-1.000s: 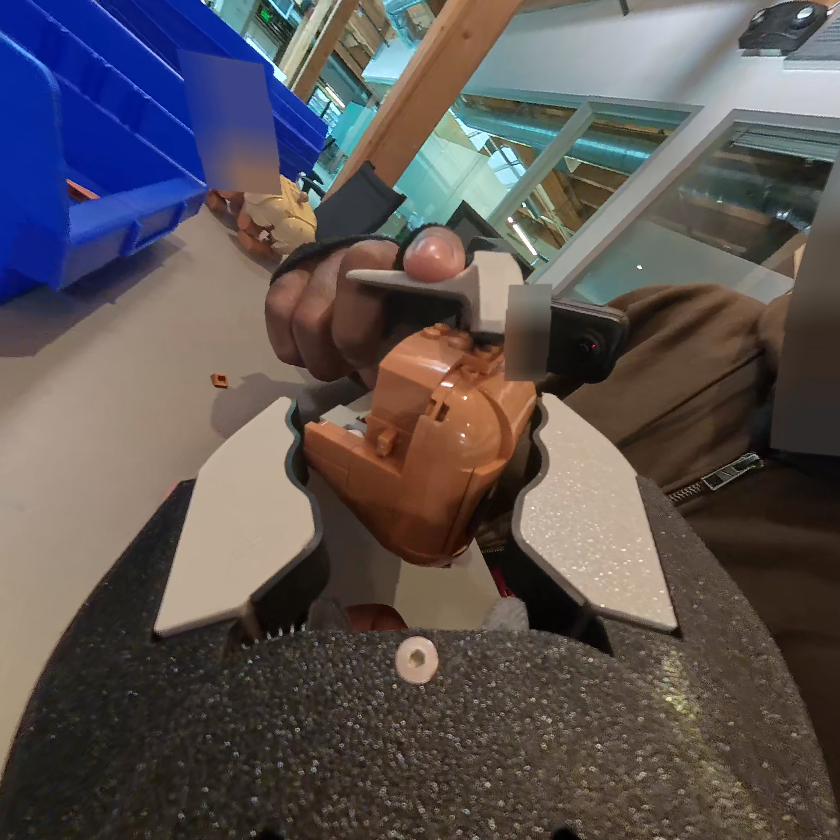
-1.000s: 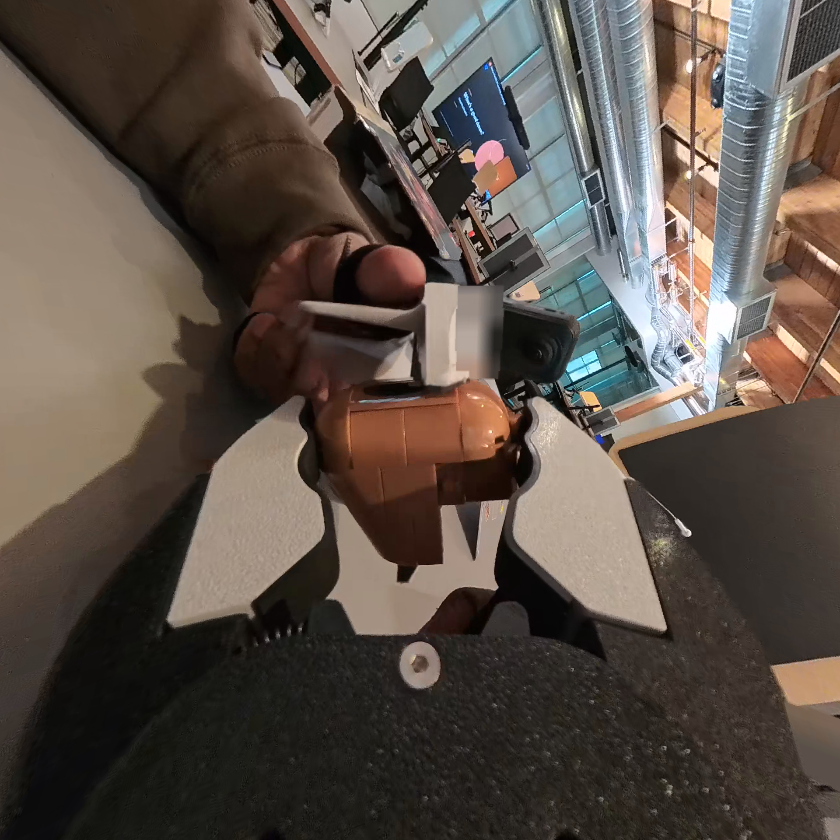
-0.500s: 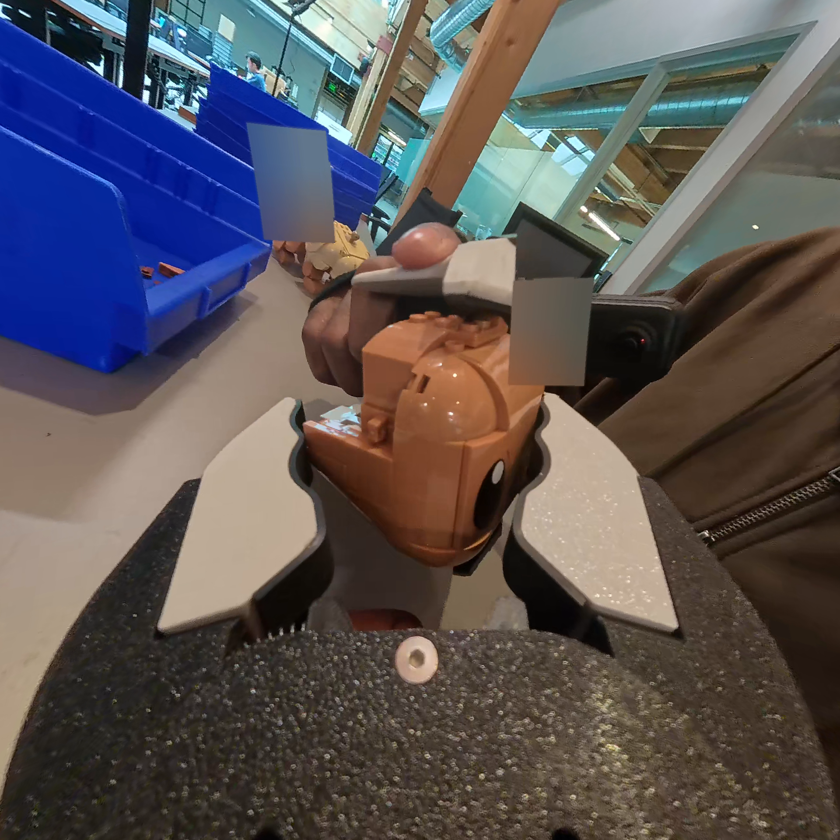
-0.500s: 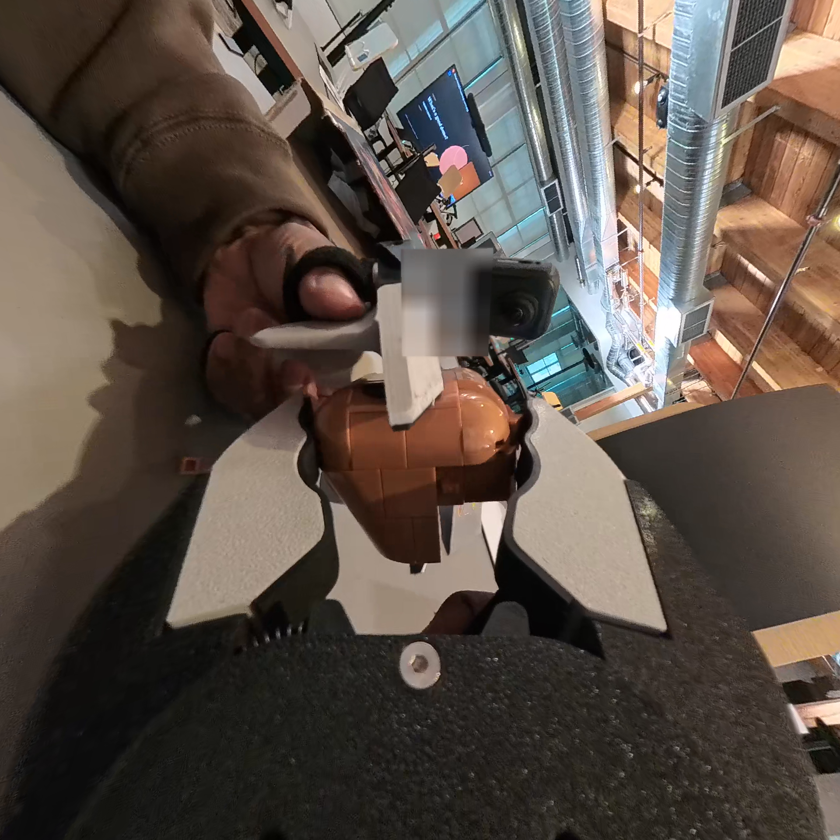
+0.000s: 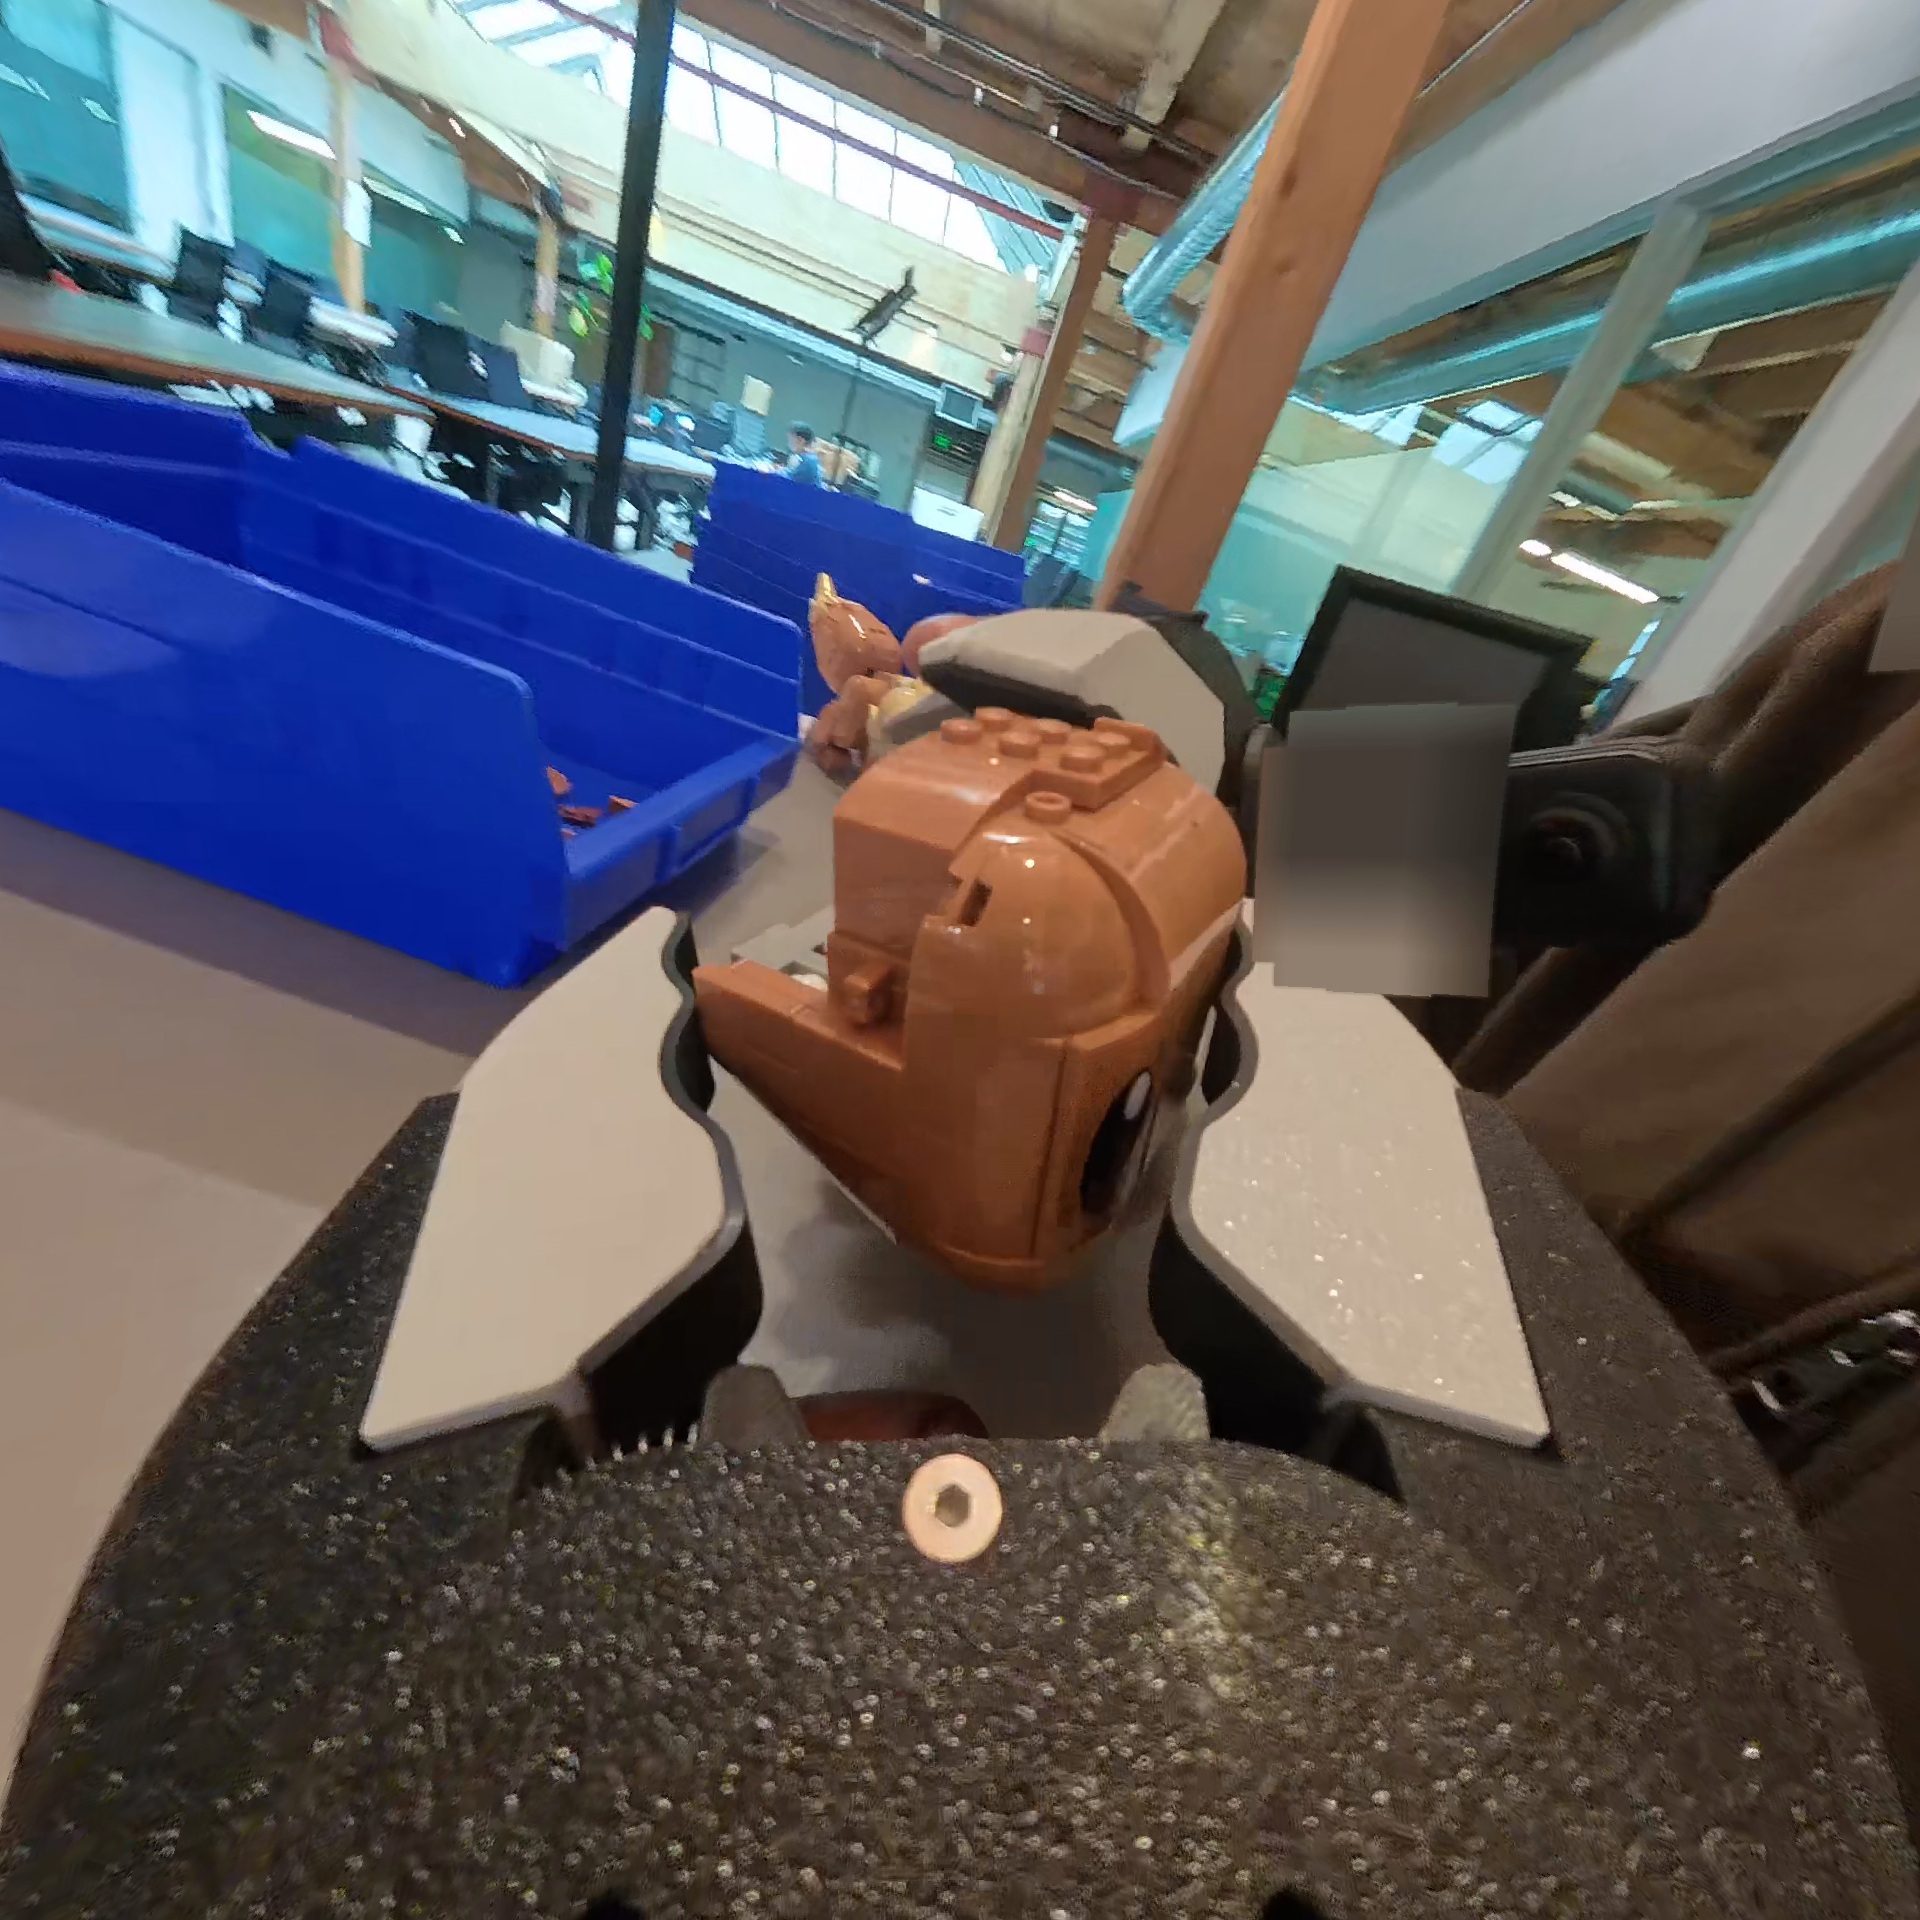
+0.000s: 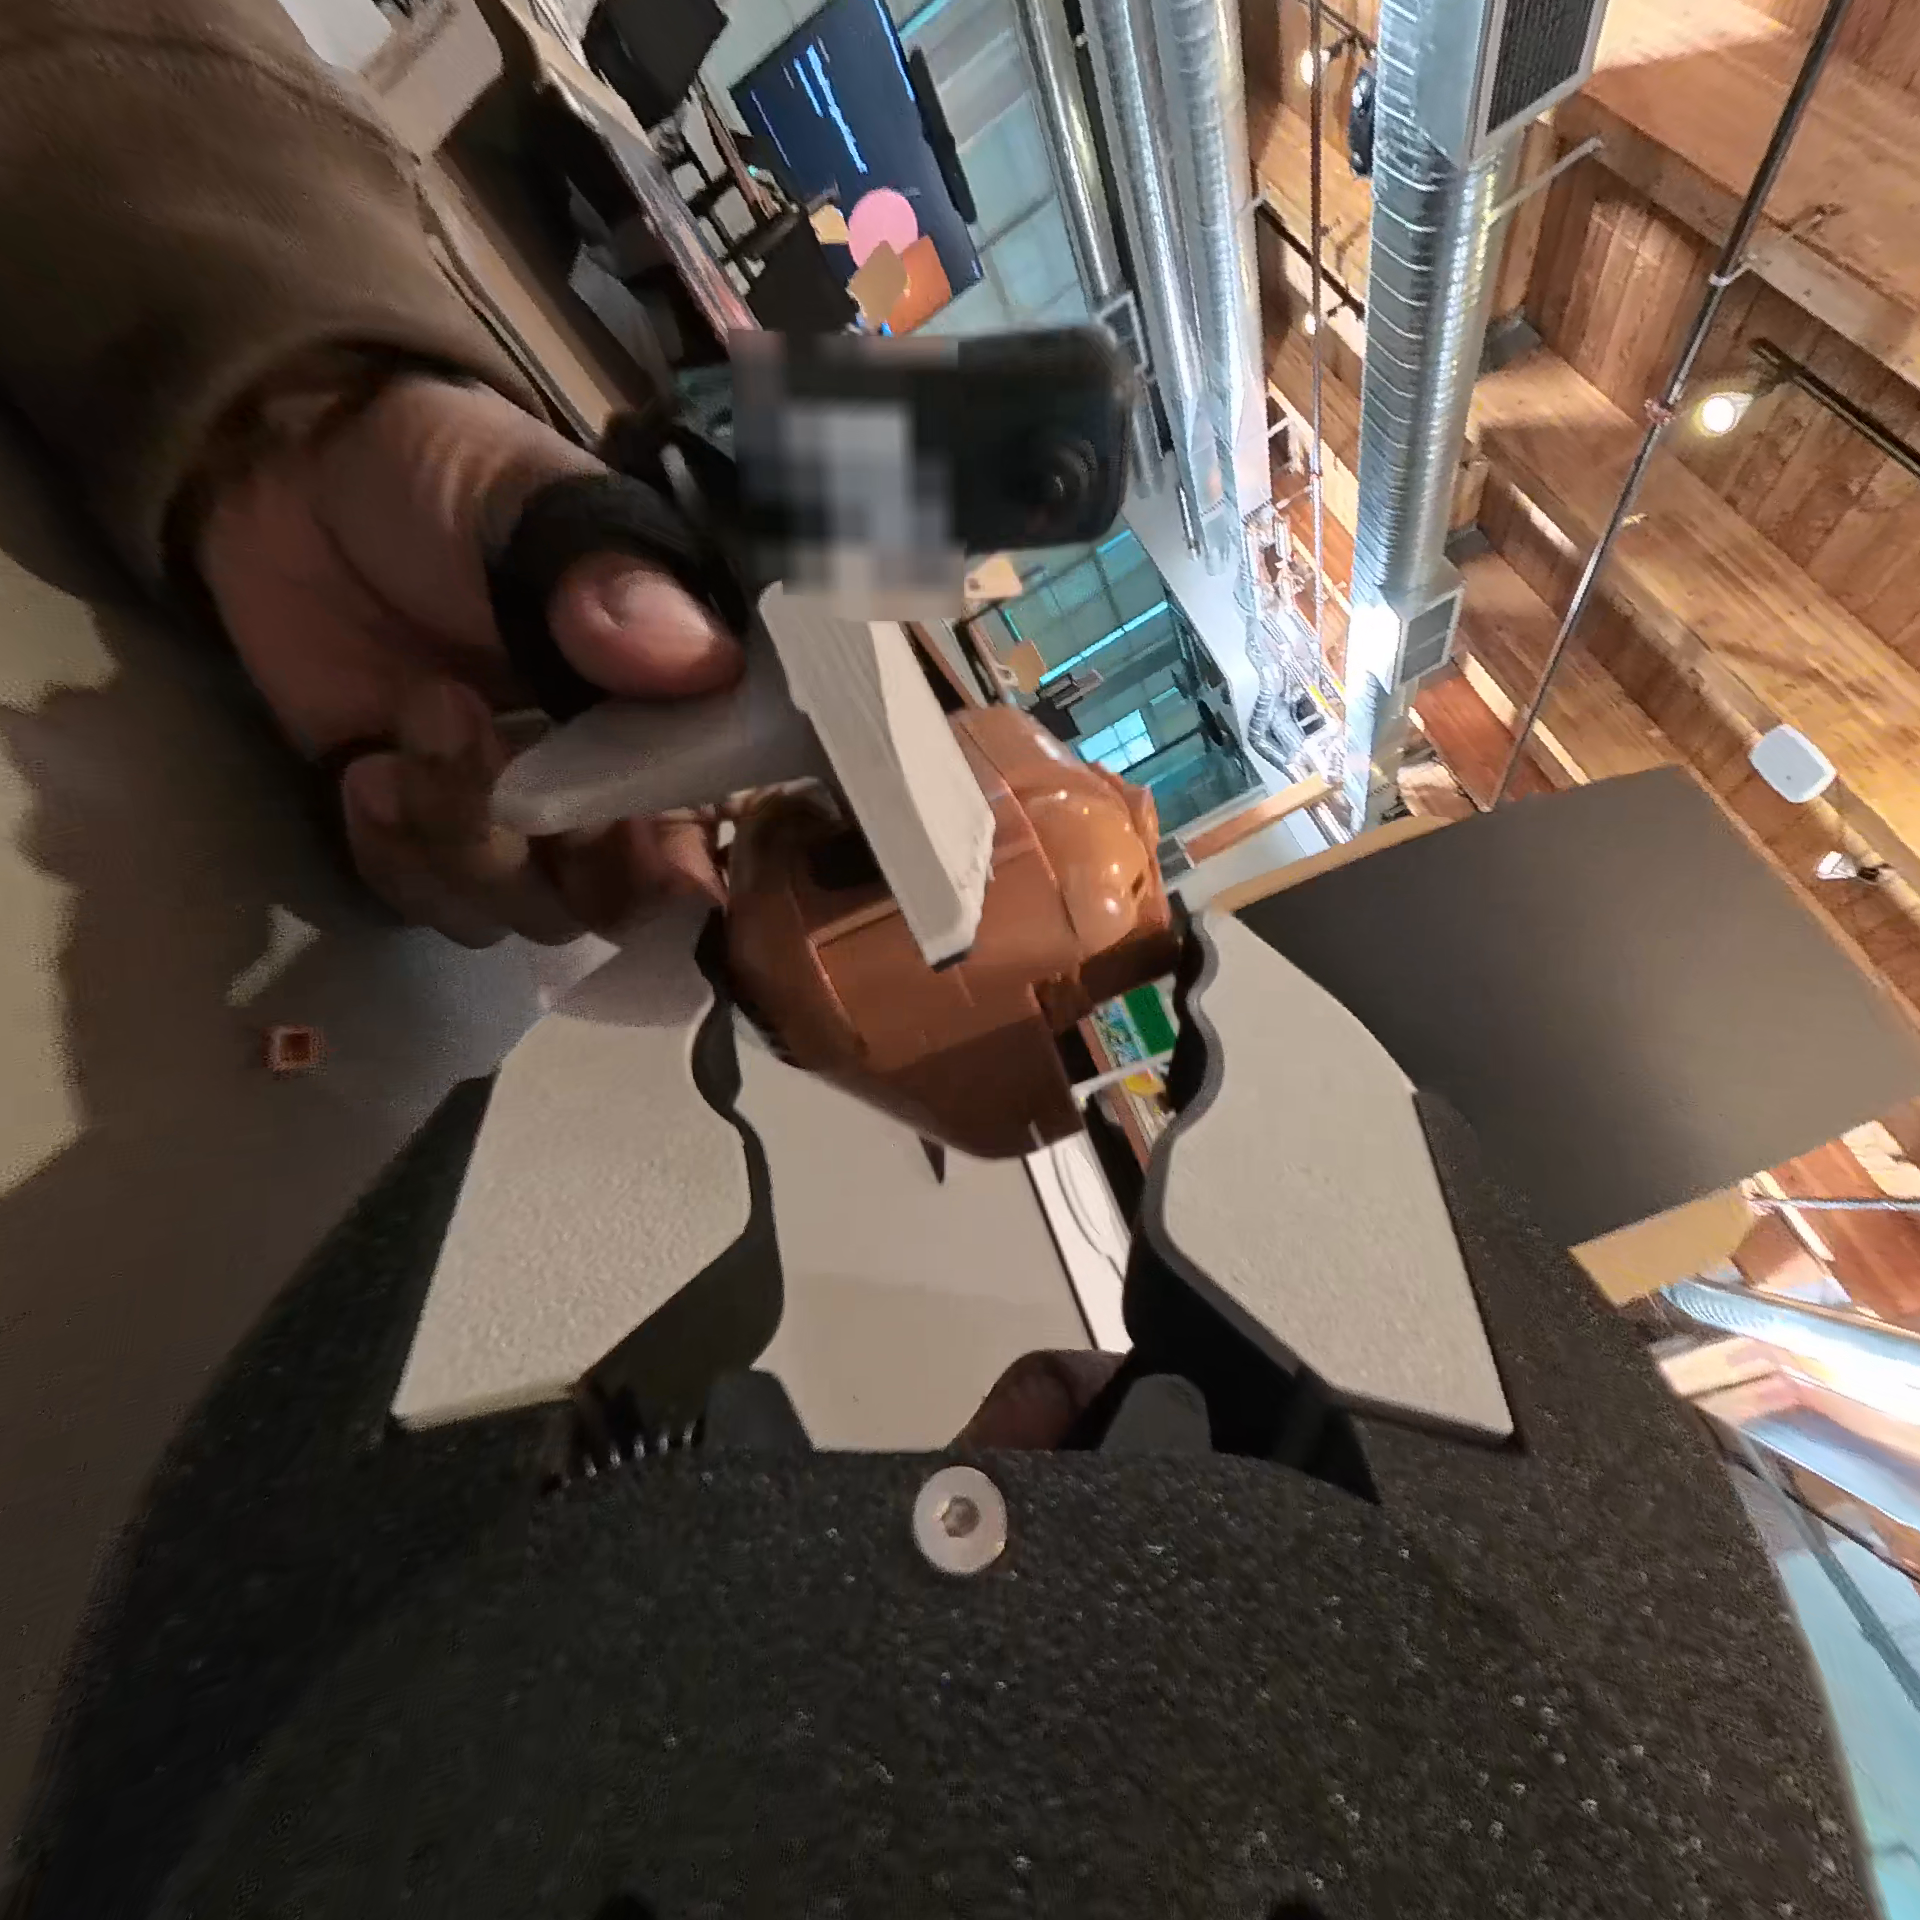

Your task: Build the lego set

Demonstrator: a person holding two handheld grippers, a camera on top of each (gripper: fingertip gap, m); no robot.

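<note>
A brown lego model, a rounded head with a black eye and a studded plate on top, is held in the air between both grippers. My left gripper is shut on its two sides. The right gripper's grey finger lies over the model's top in this view. In the right wrist view my right gripper is shut on the same model. The left gripper's white finger crosses the front of the model there, with a hand behind it.
Blue bins stand on the grey table at the left, the nearest holding small brown pieces. Another lego figure stands behind the model. A small brown piece lies on the table. A brown sleeve is close at the right. My left and right fingertips are right by each other.
Both grippers have tilted and turned together with the model still gripped. In the left wrist view the model's eye side has come into view and the bins have swung into view.
</note>
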